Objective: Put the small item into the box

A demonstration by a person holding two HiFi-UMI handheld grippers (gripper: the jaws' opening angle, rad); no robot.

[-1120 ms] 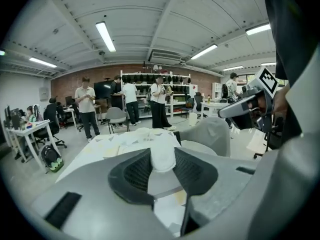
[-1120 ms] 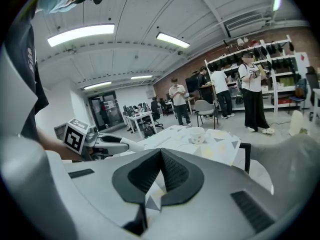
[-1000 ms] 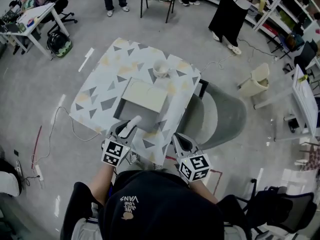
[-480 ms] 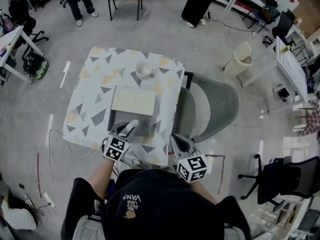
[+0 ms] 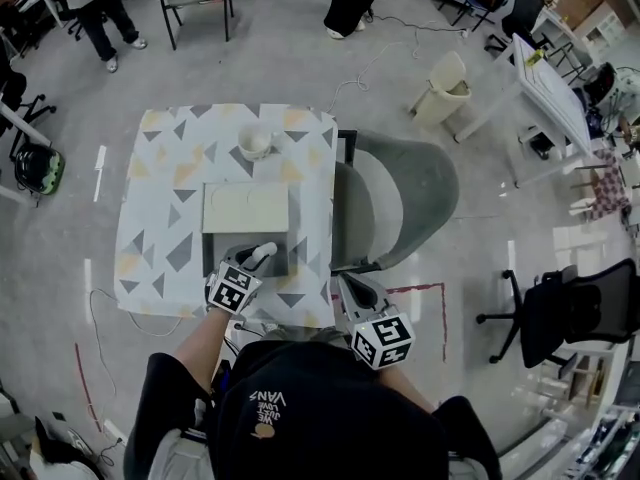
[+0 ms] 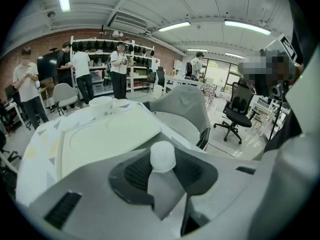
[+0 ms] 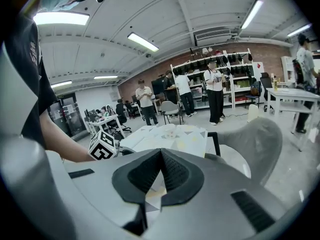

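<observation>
A small white rounded item (image 6: 162, 156) sits pinched between the jaws of my left gripper (image 6: 161, 168). In the head view that left gripper (image 5: 260, 258) holds the white item (image 5: 264, 253) over the near part of the open grey box (image 5: 225, 242). The box's cream lid (image 5: 245, 208) lies flat on its far side. My right gripper (image 5: 350, 286) hangs off the table's near right corner with its jaws together and nothing between them. In the right gripper view the right gripper (image 7: 160, 156) points towards the table.
The patterned table (image 5: 160, 178) carries a white bowl (image 5: 254, 142) beyond the box. A grey chair (image 5: 400, 203) stands against the table's right side. Several people stand at the back of the room, near a black office chair (image 5: 575, 313).
The head view has swung, so the table sits further left and higher in the picture. My left gripper keeps the white item over the box's near part. The right gripper has barely moved.
</observation>
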